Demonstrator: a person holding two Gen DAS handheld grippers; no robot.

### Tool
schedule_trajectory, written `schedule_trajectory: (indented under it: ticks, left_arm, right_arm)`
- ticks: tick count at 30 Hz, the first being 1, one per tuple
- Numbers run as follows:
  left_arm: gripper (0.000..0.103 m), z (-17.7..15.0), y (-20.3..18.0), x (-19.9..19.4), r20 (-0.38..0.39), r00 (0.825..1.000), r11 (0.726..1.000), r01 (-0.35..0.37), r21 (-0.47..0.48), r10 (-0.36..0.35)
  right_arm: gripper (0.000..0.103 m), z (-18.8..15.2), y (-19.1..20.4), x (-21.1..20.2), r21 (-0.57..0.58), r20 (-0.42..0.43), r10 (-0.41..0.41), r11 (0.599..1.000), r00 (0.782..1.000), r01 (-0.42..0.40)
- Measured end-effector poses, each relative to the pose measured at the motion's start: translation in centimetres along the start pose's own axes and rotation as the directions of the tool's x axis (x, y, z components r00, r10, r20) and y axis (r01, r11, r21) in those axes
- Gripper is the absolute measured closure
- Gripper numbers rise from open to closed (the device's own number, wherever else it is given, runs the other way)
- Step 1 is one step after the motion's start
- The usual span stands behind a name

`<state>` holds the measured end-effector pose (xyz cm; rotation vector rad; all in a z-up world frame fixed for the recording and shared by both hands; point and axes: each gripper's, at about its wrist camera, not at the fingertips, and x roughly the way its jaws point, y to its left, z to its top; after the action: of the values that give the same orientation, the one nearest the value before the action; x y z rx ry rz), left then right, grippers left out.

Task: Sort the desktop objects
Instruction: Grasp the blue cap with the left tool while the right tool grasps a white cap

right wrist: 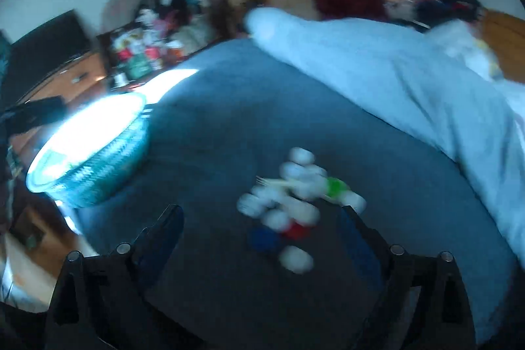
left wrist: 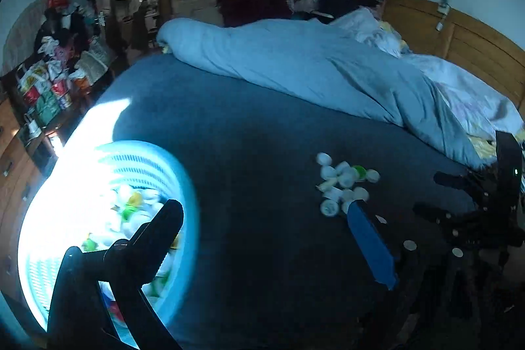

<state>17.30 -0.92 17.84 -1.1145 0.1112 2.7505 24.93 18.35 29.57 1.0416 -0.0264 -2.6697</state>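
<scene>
A cluster of small white, green, red and blue bottle caps (right wrist: 288,202) lies on the dark blue bedsheet; it also shows in the left wrist view (left wrist: 344,182). A light blue slatted basket (left wrist: 108,225) holding several caps sits at the bed's left edge in bright light, also in the right wrist view (right wrist: 95,153). My left gripper (left wrist: 265,212) is open and empty, its left finger over the basket. My right gripper (right wrist: 259,215) is open and empty, just short of the caps, which lie between its fingers' line. The right wrist view is blurred.
A rolled light blue duvet (left wrist: 295,64) lies across the far bed. A wooden headboard (left wrist: 459,45) is at the right. A cluttered dresser (left wrist: 49,81) stands left of the bed. The right gripper's body (left wrist: 475,218) shows at the left view's right edge.
</scene>
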Motion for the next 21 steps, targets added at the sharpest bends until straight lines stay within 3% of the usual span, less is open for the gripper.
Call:
schedule_trajectory:
  ticks: [4, 7, 10, 15, 18, 21]
  left_arm:
    - [0.005, -3.3, -4.6, 6.3, -0.146, 0.987, 0.995, 0.083, 0.054, -0.074]
    - [0.006, -4.9, -7.1, 10.1, -0.205, 0.971, 0.986, 0.144, 0.081, -0.125]
    - [0.006, -5.7, -9.5, 12.6, -0.230, 0.951, 0.973, 0.224, 0.050, -0.207]
    - [0.006, -5.2, -10.5, 15.7, -0.196, 0.960, 0.980, 0.195, -0.037, -0.198]
    - [0.007, -5.0, -10.9, 17.1, -0.211, 0.960, 0.983, 0.179, -0.048, -0.185]
    - [0.015, -5.2, -11.2, 18.4, -0.246, 0.955, 0.986, 0.157, -0.047, -0.164]
  right_arm:
    - [0.006, -2.6, -4.6, -1.2, 0.082, 0.000, -0.069, 0.994, 0.998, 0.068]
    - [0.006, -4.2, -6.5, -1.2, 0.134, -0.029, -0.043, 0.990, 0.999, 0.046]
    - [0.006, -5.9, -7.5, -0.1, 0.167, -0.063, -0.003, 0.986, 0.998, 0.014]
    - [0.008, -6.9, -7.8, 0.6, 0.194, -0.065, 0.056, 0.980, 0.996, -0.043]
    - [0.011, -7.3, -8.0, 1.5, 0.208, -0.085, 0.079, 0.976, 0.993, -0.060]
    - [0.016, -7.6, -8.4, 1.6, 0.224, -0.077, 0.090, 0.972, 0.993, -0.071]
